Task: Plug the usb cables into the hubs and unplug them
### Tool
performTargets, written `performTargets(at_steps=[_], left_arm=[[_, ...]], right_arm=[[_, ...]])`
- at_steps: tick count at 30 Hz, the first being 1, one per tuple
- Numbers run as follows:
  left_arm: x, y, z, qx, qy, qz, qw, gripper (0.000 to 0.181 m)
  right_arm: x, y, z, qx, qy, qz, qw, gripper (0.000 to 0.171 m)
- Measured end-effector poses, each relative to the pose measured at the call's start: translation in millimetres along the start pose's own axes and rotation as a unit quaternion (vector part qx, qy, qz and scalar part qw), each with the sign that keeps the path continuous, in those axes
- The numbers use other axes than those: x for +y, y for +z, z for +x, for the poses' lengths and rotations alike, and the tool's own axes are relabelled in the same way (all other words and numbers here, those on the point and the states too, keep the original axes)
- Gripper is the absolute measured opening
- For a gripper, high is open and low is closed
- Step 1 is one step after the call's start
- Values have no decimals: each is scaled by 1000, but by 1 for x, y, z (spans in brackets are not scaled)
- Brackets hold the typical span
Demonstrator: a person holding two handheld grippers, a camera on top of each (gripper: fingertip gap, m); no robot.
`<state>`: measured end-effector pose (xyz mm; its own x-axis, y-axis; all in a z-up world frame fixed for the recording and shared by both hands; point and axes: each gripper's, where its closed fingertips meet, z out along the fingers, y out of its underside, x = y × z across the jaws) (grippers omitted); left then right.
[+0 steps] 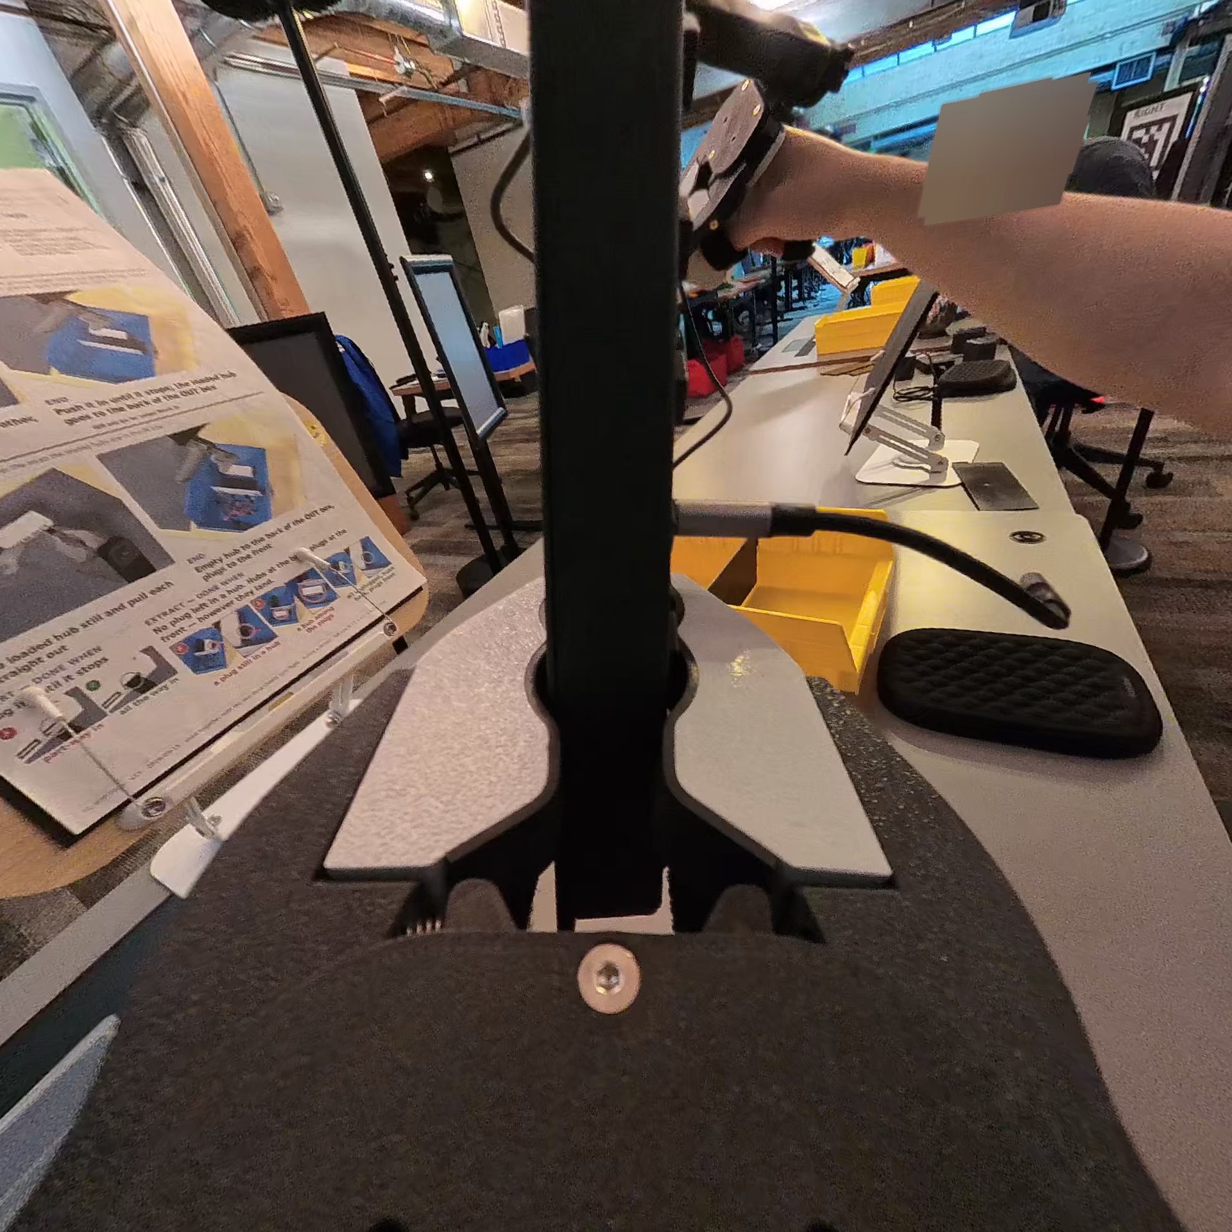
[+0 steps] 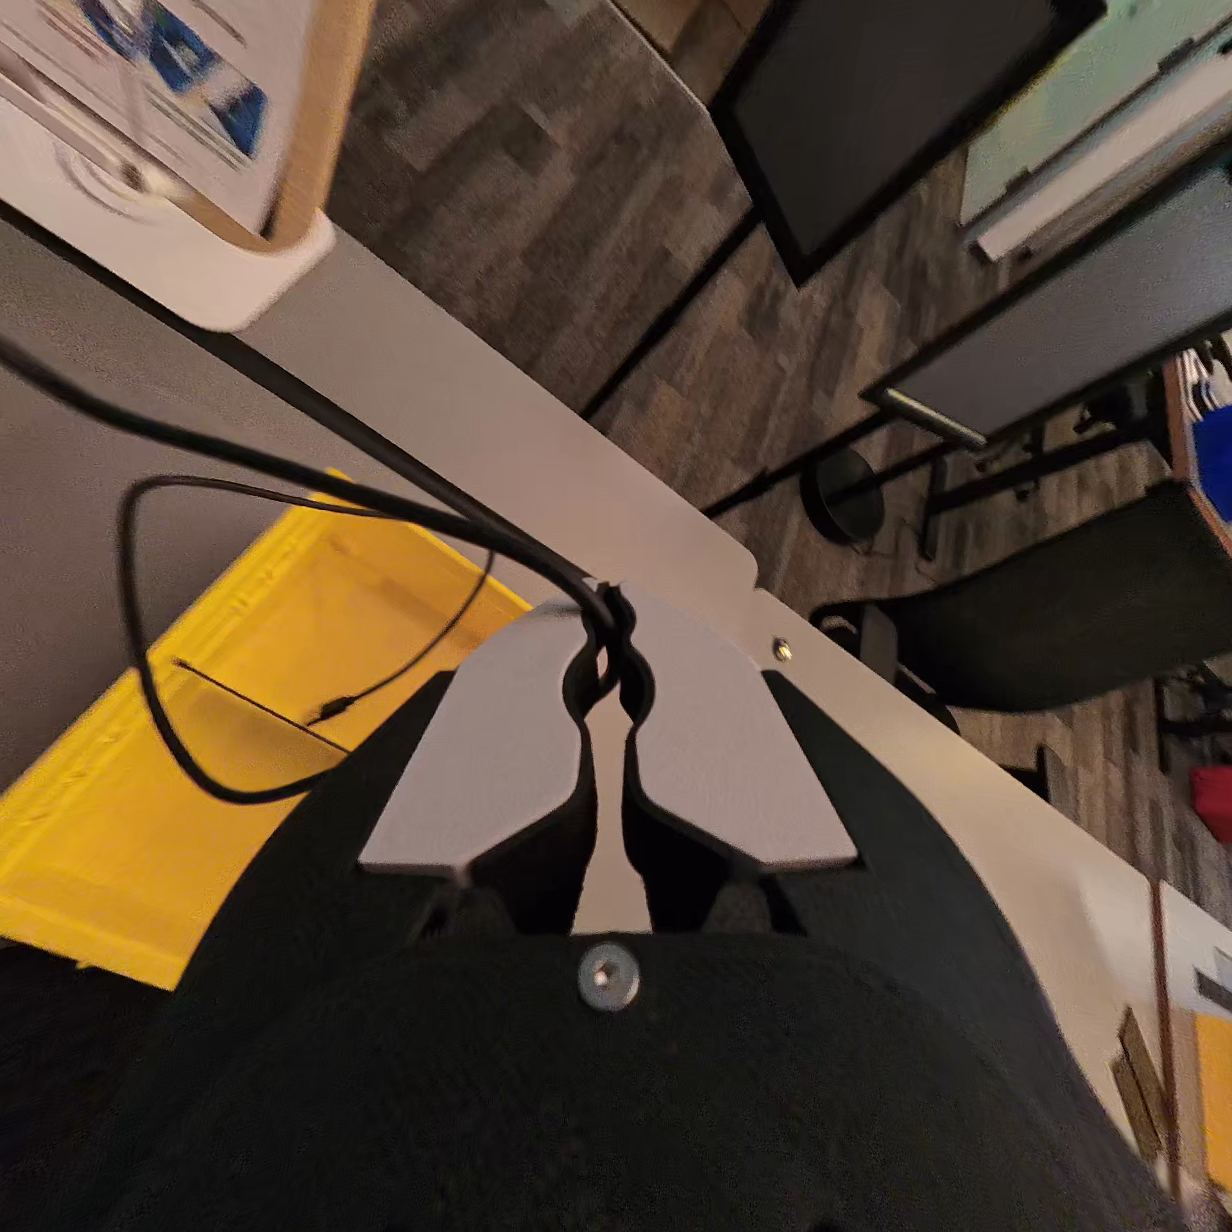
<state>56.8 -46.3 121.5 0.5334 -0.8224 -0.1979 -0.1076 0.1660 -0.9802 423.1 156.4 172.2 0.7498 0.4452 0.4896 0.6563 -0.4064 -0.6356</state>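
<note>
In the left wrist view, my left gripper (image 1: 610, 640) is shut on a long black hub (image 1: 607, 333) and holds it upright above the table. A grey-shelled usb plug (image 1: 723, 520) sticks out of the hub's right side. Its short black cable (image 1: 933, 553) curves right to a free end. The right gripper's body (image 1: 733, 160), held by a hand, is high behind the hub. A thin black cable (image 1: 710, 393) hangs below it. In the right wrist view, my right gripper (image 2: 610, 640) points down and is shut on a black cable (image 2: 400, 500) that loops to the left.
A yellow bin (image 1: 807, 600) stands on the grey table (image 1: 1033, 867) behind the hub; it also shows in the right wrist view (image 2: 200, 800). A black padded rest (image 1: 1013, 693) lies at the right. An instruction sheet on a stand (image 1: 167, 533) is at the left. A tablet on a stand (image 1: 893, 400) is farther back. Some 40 centimeters of space lies between my two pairs of fingers.
</note>
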Motion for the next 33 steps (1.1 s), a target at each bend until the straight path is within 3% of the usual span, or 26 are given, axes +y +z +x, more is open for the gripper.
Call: performTargets(at_steps=[8, 16, 21, 33], left_arm=[[12, 20, 16, 23, 7, -29, 999, 27], [37, 56, 39, 64, -26, -57, 996, 27], [38, 65, 61, 104, -16, -57, 993, 27], [41, 65, 47, 69, -37, -64, 995, 27]], right_arm=[[64, 40, 21, 66, -44, -96, 992, 0], [65, 66, 38, 158, -85, -105, 978, 0], [67, 89, 28, 139, -79, -103, 982, 0], [79, 141, -5, 43, 24, -47, 998, 1]])
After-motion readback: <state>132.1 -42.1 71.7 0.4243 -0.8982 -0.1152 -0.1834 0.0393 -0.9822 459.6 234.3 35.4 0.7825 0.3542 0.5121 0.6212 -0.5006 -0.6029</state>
